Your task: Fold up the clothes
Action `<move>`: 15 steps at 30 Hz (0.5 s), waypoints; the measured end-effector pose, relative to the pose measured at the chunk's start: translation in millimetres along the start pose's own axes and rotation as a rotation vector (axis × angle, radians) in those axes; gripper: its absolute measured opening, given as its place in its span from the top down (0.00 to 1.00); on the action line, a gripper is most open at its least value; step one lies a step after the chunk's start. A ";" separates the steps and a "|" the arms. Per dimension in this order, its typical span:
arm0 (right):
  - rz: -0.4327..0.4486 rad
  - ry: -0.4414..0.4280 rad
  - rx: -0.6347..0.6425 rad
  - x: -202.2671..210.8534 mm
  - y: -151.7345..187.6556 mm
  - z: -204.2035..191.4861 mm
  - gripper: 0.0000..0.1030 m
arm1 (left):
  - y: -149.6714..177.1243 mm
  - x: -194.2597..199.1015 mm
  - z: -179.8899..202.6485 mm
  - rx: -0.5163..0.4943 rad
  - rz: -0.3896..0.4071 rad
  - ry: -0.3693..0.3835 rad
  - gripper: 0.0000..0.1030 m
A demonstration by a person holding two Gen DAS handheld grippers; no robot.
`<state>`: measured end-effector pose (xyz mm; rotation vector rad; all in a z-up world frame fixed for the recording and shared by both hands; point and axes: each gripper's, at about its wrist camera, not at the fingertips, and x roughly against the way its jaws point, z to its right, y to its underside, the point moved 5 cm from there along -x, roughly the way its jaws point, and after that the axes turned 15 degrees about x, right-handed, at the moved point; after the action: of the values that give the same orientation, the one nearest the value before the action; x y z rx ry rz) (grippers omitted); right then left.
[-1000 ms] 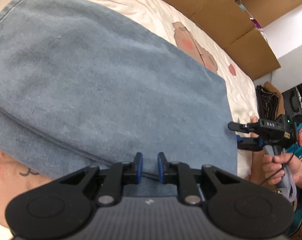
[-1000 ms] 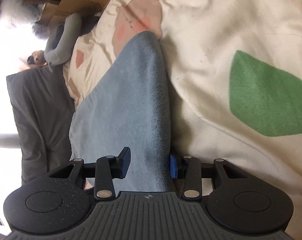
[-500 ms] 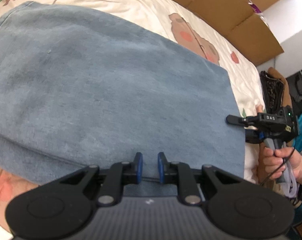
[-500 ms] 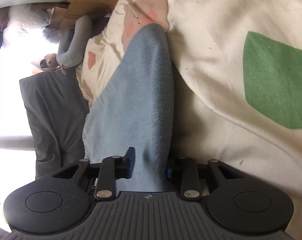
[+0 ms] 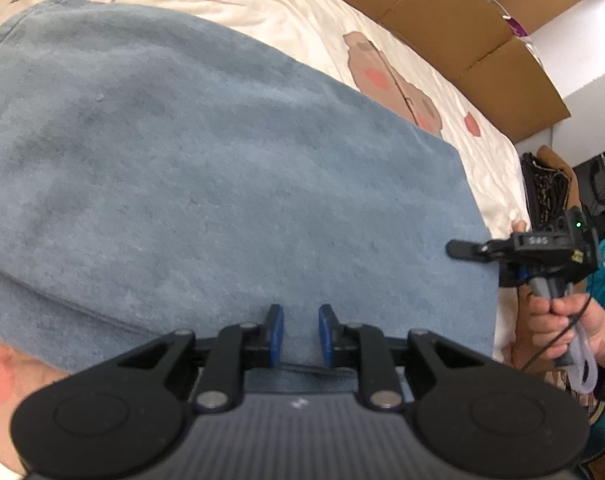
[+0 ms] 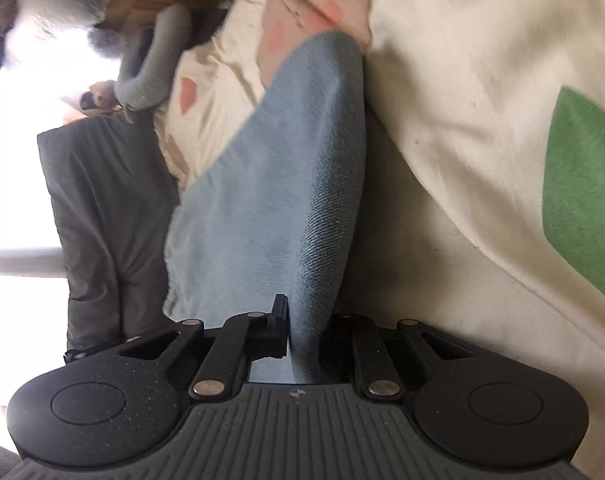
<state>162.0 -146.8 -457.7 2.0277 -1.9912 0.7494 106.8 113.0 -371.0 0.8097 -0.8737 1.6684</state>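
Observation:
A blue folded cloth (image 5: 222,184) lies spread on the cartoon-print bed sheet (image 5: 302,20). My left gripper (image 5: 301,334) stands over its near edge. Cloth fills the narrow gap between the blue pads (image 5: 277,336), and the jaws are easing apart slightly. At the cloth's right edge, a hand (image 5: 558,320) holds my right gripper (image 5: 462,254). In the right wrist view the cloth (image 6: 286,184) rises as a fold running away from me. My right gripper (image 6: 306,320) is closing on that fold. Its left finger (image 6: 279,320) presses the fabric, and the other finger is hidden behind it.
Flattened cardboard boxes (image 5: 462,28) line the far side of the bed. Dark bags and clutter (image 5: 550,192) stand beyond the bed's right end. In the right wrist view a dark grey cloth (image 6: 102,220) hangs to the left, and a green patch (image 6: 582,208) marks the sheet.
The right gripper's jaws closed in from a wide gap onto the cloth's folded edge. It slid a little further over the cloth's right edge. The left gripper stayed in place.

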 end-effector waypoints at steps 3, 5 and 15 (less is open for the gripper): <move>-0.015 0.026 -0.006 -5.3 0.0 3.1 0.88 | -2.1 2.6 -1.9 -0.006 0.013 -0.004 0.79; -0.037 0.050 0.034 -6.8 -1.6 -3.5 0.91 | -2.6 3.2 -3.6 -0.020 0.019 -0.005 0.77; -0.204 0.120 0.203 -6.6 -24.7 -51.5 0.95 | 0.1 0.5 -10.5 0.023 0.032 0.017 0.76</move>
<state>175.5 -114.5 -412.1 2.1966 -1.6712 1.0348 105.6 122.3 -375.9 0.8003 -0.8612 1.7135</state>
